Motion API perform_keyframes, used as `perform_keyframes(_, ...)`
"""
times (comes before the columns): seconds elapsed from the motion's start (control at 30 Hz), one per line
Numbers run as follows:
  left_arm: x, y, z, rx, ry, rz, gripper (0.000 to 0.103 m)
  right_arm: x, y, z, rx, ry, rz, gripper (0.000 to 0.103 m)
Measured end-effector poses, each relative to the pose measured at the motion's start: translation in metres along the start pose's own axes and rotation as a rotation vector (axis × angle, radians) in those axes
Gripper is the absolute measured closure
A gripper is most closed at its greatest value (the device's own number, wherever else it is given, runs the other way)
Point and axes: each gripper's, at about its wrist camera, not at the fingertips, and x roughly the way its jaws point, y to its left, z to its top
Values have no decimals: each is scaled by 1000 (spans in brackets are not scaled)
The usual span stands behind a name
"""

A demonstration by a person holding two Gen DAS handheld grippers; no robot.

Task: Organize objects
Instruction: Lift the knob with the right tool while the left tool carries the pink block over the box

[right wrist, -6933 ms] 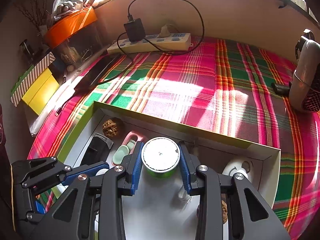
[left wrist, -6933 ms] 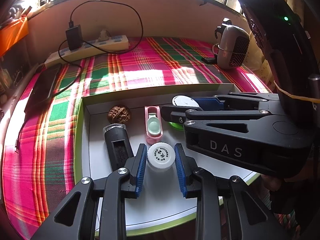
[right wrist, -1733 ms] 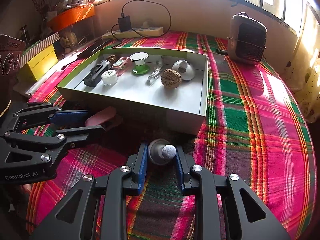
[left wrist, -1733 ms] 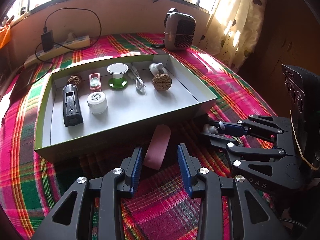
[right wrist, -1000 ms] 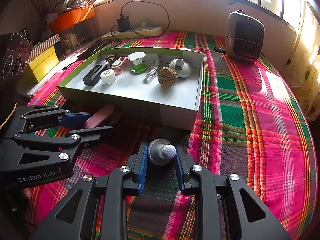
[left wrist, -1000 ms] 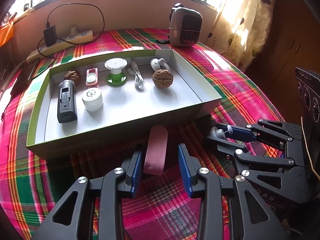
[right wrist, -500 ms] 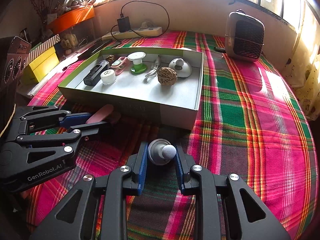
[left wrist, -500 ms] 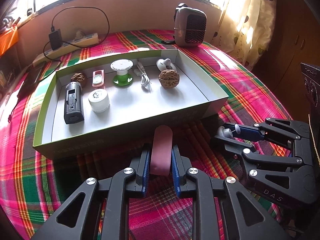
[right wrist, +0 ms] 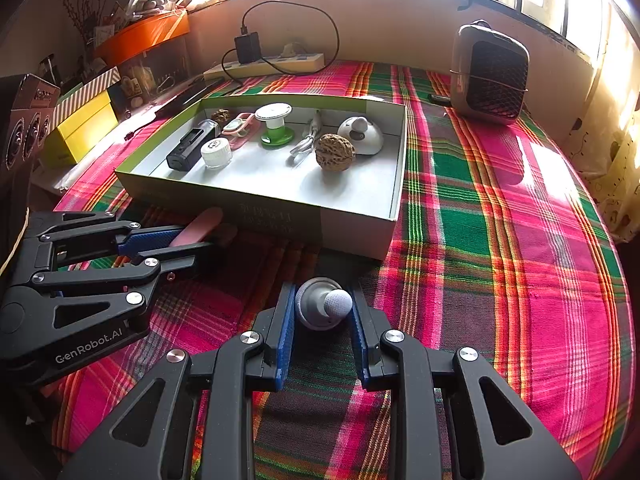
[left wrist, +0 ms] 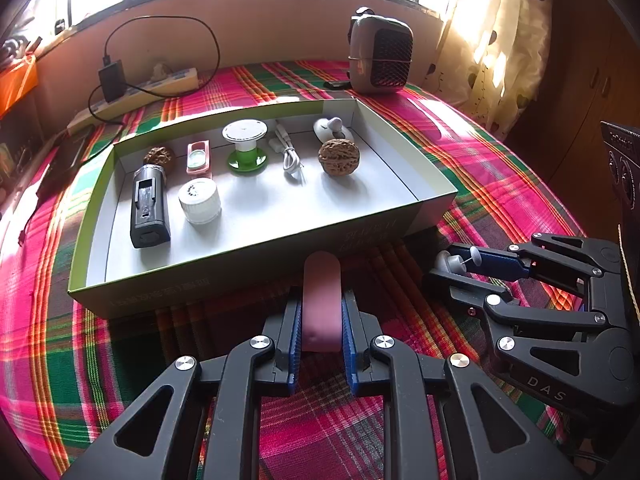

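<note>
A bright plaid cloth (right wrist: 480,216) in pink, green and orange covers the table below a row of sunlit windows. Nearest the left camera, the left gripper (left wrist: 321,326) is clamped on a flat pink case (left wrist: 321,300), its blue pads pressing both long edges while the rounded far end sticks out ahead of the fingertips toward the box. Off to its right, the right gripper (right wrist: 321,312) is closed around a small grey knob-shaped piece (right wrist: 320,304) with a rounded white tip, held just above the cloth. Straight ahead of both grippers, just past the pink case, sits a shallow box (left wrist: 260,256) with green-edged walls and a white floor. Inside it, on the near left, lie a black rectangular device (left wrist: 147,206) and a white cap (left wrist: 199,197); a large walnut (left wrist: 338,157) rests toward the right. Farther back along the box's rear wall stand a small walnut (left wrist: 159,156), a pink case with a green insert (left wrist: 197,157), a green-and-white spool (left wrist: 246,146), a white cable (left wrist: 289,152) and a white dome-shaped piece (left wrist: 332,128). Beyond the box, to the far right, a grey fan heater (left wrist: 380,56) stands on the cloth, and to the far left a power strip (left wrist: 136,96) with a black plug lies by the wall.
</note>
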Motion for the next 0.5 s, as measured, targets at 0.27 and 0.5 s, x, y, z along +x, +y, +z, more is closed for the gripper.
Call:
perform_keyframes(0.27, -4, -2, -1, 4, -1, -3, 87, -1, 1, 0, -4, -4, -10, 77)
perform_keyframes(0.5, -14, -3, -1, 6, -27, -11, 87, -7, 2, 2, -7, -19, -4, 77)
